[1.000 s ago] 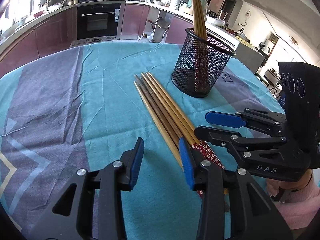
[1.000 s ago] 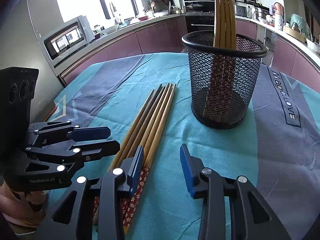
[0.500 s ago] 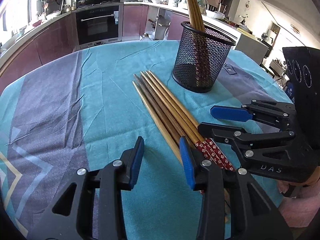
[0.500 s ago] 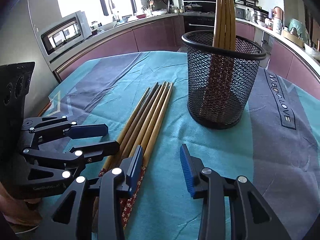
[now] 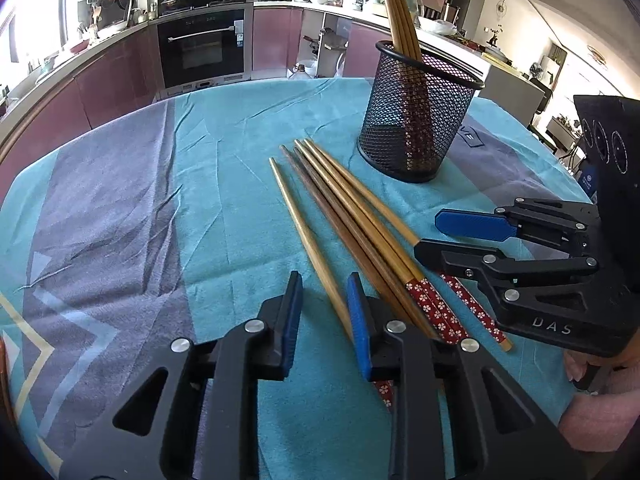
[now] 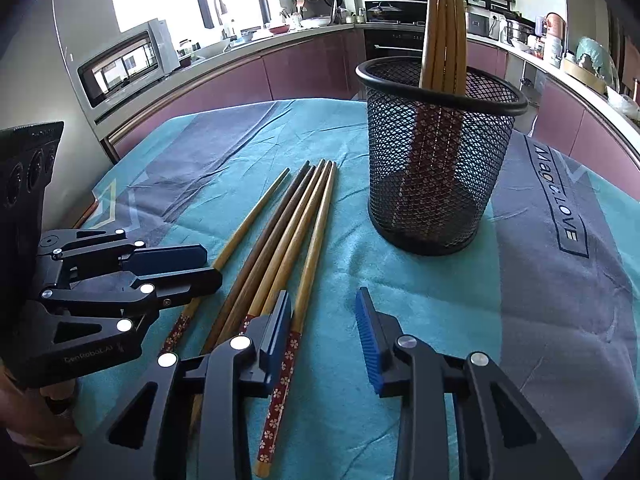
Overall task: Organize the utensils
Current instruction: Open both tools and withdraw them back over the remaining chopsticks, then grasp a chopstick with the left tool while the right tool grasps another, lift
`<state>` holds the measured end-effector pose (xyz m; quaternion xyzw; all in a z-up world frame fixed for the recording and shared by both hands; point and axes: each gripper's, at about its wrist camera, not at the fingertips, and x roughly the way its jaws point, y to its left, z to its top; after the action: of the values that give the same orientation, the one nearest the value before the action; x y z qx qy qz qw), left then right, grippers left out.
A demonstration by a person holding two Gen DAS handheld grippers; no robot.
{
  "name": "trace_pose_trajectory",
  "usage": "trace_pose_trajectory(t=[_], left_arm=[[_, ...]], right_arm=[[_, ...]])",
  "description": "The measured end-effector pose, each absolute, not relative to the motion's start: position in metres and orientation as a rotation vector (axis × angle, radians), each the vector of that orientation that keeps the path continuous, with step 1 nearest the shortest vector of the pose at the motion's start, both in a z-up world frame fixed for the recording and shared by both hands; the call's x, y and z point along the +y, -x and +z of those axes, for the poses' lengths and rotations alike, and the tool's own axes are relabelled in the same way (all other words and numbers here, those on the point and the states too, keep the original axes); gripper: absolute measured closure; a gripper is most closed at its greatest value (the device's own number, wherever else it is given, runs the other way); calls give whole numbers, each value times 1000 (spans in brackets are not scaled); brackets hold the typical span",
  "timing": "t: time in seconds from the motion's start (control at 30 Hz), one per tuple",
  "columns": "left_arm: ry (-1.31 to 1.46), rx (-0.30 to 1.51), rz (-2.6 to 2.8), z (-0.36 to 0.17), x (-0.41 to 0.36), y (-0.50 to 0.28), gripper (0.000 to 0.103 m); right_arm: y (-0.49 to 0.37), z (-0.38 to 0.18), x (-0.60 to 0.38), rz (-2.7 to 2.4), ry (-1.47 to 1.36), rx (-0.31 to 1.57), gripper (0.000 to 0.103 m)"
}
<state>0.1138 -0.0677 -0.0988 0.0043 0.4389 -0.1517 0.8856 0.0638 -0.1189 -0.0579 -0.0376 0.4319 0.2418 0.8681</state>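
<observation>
Chopsticks (image 5: pixel 352 216) lay loose on the cloth-covered counter (image 5: pixel 120 200), long axes running from both hand-held grippers toward the mesh holder (image 5: pixel 416 120). One pale stick (image 5: pixel 308 236) had its butt between the closing jaws of the left hand-held gripper (image 5: pixel 324 312), nearer it. The right hand-held gripper (image 6: pixel 324 332), also closing, held nothing.

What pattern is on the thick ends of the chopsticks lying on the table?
Red with small white flowers, on the chopsticks; clearest in the right wrist view.
</observation>
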Motion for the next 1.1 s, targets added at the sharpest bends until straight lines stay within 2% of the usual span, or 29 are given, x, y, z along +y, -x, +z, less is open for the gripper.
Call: trace_pose_trajectory(t=[0.63, 0.83, 0.97, 1.1], left_arm=[[-9, 909, -267, -99, -67, -143, 80], [-10, 907, -262, -100, -71, -149, 82], [-8, 906, -251, -100, -71, -150, 86], [3, 906, -240, -100, -70, -151, 89]], right_arm=[[-93, -58, -97, 503, 142, 899, 73], [-102, -58, -96, 499, 136, 901, 81], [-107, -58, -96, 499, 123, 904, 93], [-108, -59, -99, 498, 95, 908, 97]])
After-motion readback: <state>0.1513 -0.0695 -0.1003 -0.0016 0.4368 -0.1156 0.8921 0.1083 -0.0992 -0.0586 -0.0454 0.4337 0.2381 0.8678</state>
